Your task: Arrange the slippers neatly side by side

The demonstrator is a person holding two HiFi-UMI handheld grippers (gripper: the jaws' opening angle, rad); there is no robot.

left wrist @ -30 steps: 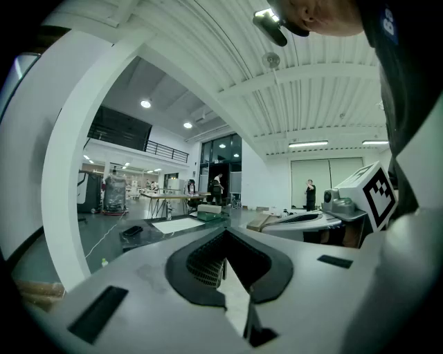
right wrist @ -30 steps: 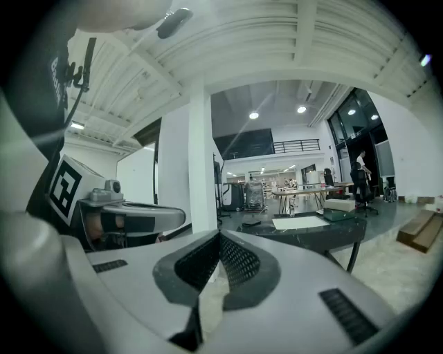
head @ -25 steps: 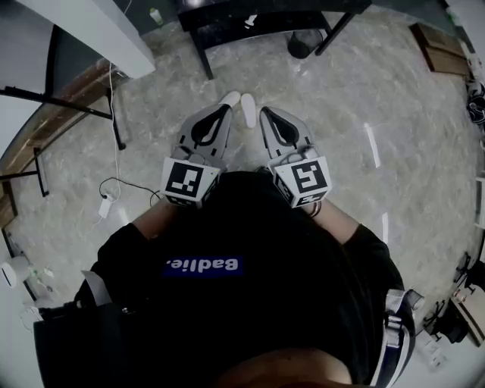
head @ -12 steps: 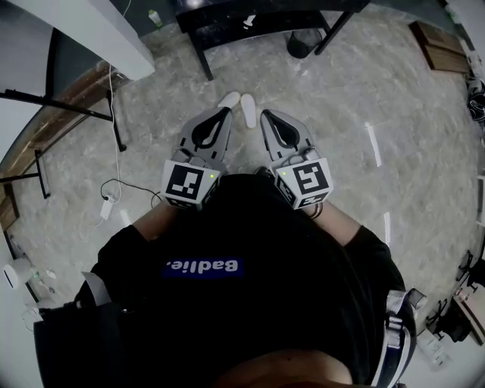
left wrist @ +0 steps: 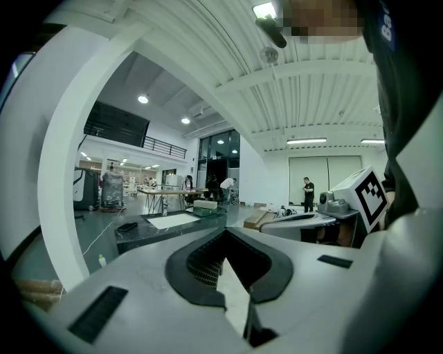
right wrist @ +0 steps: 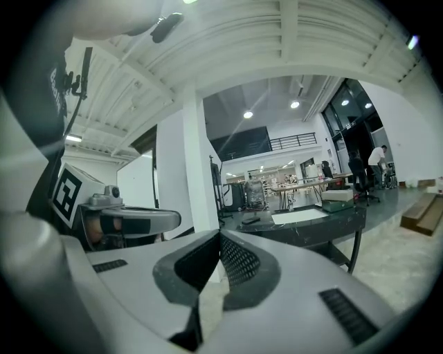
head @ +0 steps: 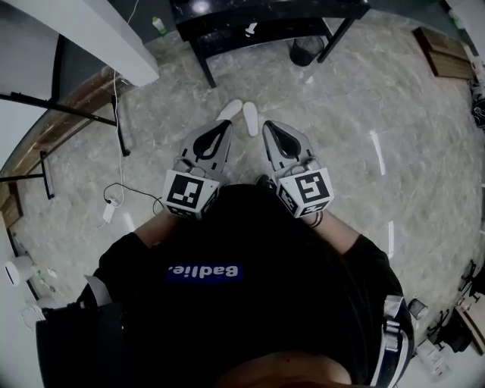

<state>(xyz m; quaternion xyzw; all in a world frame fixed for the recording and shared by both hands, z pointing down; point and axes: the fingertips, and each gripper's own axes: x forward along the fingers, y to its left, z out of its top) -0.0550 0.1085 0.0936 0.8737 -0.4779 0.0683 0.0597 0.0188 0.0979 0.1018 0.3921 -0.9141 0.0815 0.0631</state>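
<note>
Two white slippers lie on the marble floor in the head view. The left slipper (head: pixel 230 110) is angled, and the right slipper (head: pixel 250 118) lies close beside it. My left gripper (head: pixel 225 125) and right gripper (head: pixel 268 126) are held side by side in front of the person, pointing at the slippers from just short of them. In the left gripper view the left gripper (left wrist: pixel 225 232) has its tips together and empty. The right gripper (right wrist: pixel 220 232) looks the same in the right gripper view. Neither touches a slipper.
A black table (head: pixel 227 23) stands just beyond the slippers, with a dark bin (head: pixel 307 51) under it. A white partition (head: pixel 91 38) and a black metal frame (head: pixel 68 110) are at the left. A cable with an adapter (head: pixel 108 211) lies on the floor. Wooden boards (head: pixel 443 57) are at the far right.
Both grippers and the slippers sit slightly lower in the head view than before. The grippers stay side by side with their jaws shut; the slippers have not shifted on the floor.
</note>
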